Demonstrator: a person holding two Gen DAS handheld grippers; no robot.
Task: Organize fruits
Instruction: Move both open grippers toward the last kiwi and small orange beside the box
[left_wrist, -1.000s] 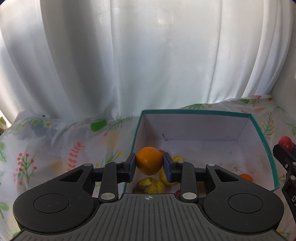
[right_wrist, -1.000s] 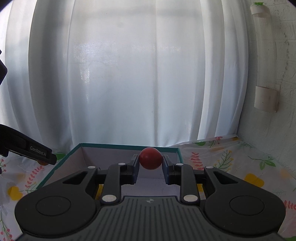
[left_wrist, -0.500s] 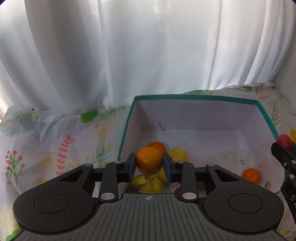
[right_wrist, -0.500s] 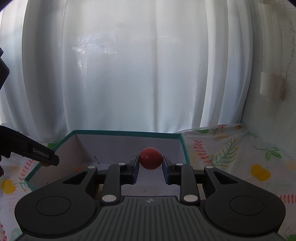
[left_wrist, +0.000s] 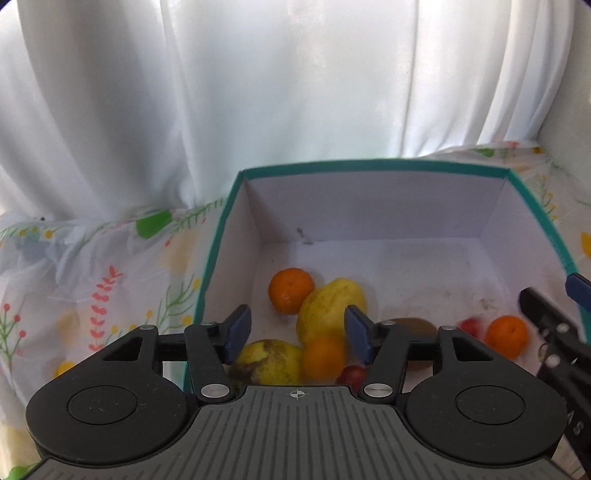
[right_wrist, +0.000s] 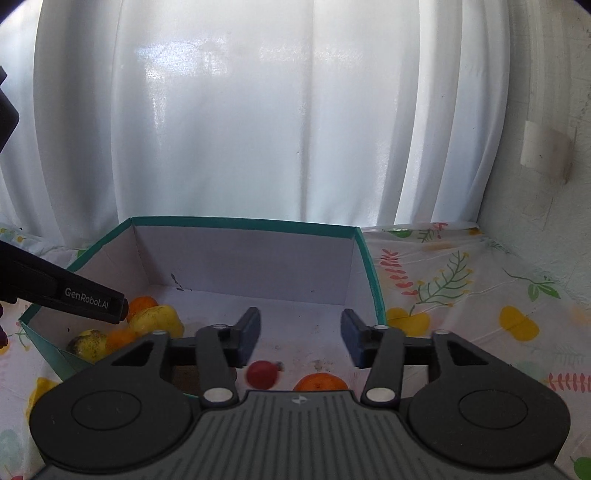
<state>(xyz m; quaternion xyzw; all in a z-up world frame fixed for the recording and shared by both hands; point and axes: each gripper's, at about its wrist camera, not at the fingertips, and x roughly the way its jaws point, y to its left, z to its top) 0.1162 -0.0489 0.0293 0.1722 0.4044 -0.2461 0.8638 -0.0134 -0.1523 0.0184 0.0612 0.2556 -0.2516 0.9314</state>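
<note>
Loose fruits (left_wrist: 325, 317) in teal-rimmed box (left_wrist: 369, 164)

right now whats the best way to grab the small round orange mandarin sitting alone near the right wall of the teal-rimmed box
Grip the small round orange mandarin across its widest middle, coming from above. It lies on the floor of the teal-rimmed box with its top clear. Set the fingers on its near and far sides, since the small red fruit sits close on its left and the box wall rises on its right.

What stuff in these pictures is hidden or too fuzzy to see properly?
- Small red fruit, right wrist view: blurred, so its kind is unclear.
- Brown fruit, left wrist view: mostly behind the left gripper.
- Orange, right wrist view: lower half hidden by the right gripper.
- Box near wall: hidden by the gripper body in both views.
</note>
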